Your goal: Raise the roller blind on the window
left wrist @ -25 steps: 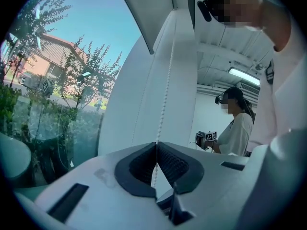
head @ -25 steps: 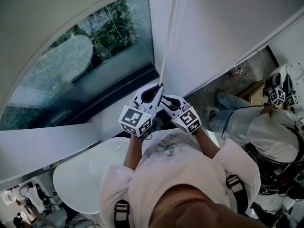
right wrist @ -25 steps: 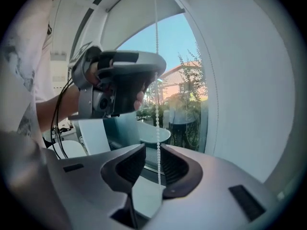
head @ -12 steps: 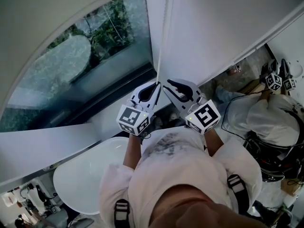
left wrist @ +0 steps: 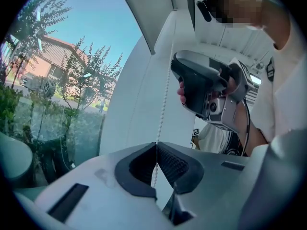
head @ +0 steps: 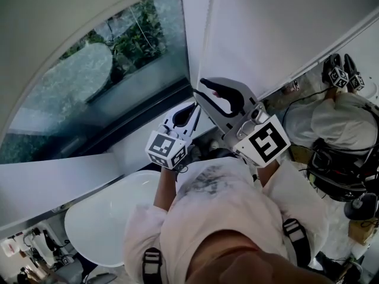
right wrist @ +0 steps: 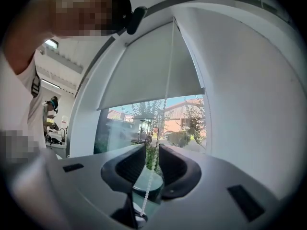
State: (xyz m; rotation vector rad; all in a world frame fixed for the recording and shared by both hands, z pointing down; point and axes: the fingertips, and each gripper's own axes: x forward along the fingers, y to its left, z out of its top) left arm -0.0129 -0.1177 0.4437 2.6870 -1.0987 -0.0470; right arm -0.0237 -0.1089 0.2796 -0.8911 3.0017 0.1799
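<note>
A thin white bead chain (head: 205, 34) hangs down the right side of the window. My left gripper (head: 194, 107) is shut on the chain low down; in the left gripper view its jaws (left wrist: 156, 145) pinch the bead chain (left wrist: 165, 97). My right gripper (head: 200, 87) is raised above the left one, also visible as the right gripper (left wrist: 201, 87) in the left gripper view. It (right wrist: 152, 150) is open, with the bead chain (right wrist: 170, 80) passing loosely between the pads. The pale roller blind (right wrist: 148, 75) covers the upper part of the window.
The window glass (head: 118, 58) shows trees and buildings outside, with a white sill (head: 59, 182) below it. A white round table (head: 112, 218) stands at my lower left. Another person (head: 331, 141) with grippers is at the right. A white wall (right wrist: 249, 95) flanks the window.
My right gripper has opened off the chain beside the left one and risen along it to a higher spot. The left gripper has stayed put, shut on the chain.
</note>
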